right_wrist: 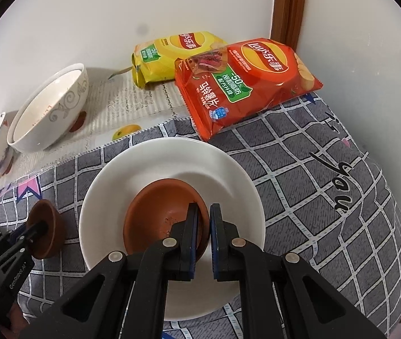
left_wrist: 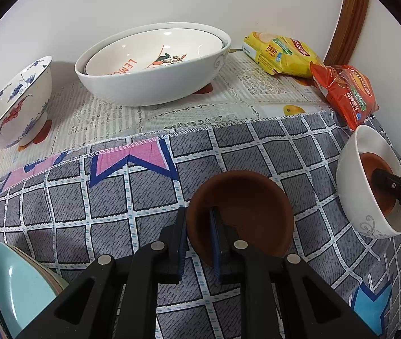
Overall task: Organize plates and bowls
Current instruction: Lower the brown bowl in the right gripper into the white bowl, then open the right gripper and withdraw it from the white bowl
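Note:
My left gripper (left_wrist: 199, 226) is shut on the near rim of a small brown clay bowl (left_wrist: 251, 206), one finger inside and one outside. That bowl sits on the grey checked cloth (left_wrist: 101, 197). In the right wrist view the same bowl (right_wrist: 48, 226) lies at the left with the left gripper (right_wrist: 38, 223) on it. My right gripper (right_wrist: 204, 217) is shut on the rim of a second brown bowl (right_wrist: 155, 212), which rests inside a white bowl (right_wrist: 172, 163). The left wrist view shows this white bowl (left_wrist: 353, 197) at the right edge, the right gripper's finger (left_wrist: 392, 183) reaching into it.
At the back, a large white bowl (left_wrist: 155, 84) holds a printed bowl (left_wrist: 155, 53). A blue-and-red patterned bowl (left_wrist: 17, 104) stands at the far left. Teal plates (left_wrist: 17, 282) are stacked at the near left. A yellow chip bag (right_wrist: 172, 53) and a red chip bag (right_wrist: 245, 82) lie by the wall.

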`<state>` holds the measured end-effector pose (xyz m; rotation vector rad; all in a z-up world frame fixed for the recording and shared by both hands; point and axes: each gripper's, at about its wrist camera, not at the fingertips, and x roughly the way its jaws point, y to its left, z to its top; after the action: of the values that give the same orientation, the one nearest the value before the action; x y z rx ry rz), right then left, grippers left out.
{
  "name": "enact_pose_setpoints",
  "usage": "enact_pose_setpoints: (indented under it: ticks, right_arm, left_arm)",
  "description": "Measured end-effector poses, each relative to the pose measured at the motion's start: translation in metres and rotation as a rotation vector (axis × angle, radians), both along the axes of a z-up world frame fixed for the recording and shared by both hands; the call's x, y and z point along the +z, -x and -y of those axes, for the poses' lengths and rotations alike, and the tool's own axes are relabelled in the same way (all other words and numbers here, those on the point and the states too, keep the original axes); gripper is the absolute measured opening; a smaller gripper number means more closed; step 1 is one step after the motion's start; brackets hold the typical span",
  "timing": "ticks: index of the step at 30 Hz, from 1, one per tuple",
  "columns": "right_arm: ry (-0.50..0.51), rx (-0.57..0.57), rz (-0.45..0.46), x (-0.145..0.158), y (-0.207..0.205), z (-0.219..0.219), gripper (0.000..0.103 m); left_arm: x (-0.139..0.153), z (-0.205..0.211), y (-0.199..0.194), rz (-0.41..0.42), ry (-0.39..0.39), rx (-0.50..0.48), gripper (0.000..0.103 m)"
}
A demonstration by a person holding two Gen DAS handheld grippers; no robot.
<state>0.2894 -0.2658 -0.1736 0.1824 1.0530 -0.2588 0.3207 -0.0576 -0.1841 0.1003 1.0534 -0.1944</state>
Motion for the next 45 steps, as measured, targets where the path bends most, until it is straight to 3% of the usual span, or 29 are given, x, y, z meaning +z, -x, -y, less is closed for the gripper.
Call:
enact_pose_setpoints:
  ticks: [29,37,45]
  right_arm:
    - [0.264,0.086,-0.072,-0.016,-0.009,-0.029,0.017]
    - [0.263,0.099,-0.078,-0.017,-0.010,-0.028,0.017]
    - [0.177,0.101,-0.059,-0.010,-0.003,-0.024,0.021]
  left_arm:
    - [0.000,0.000,-0.001,-0.008,0.004,0.000,0.015]
    - [0.000,0.001,-0.001,-0.011,0.009,0.004,0.015]
    - [0.002,-0.002,-0.001,-0.019,0.042,0.010,0.012]
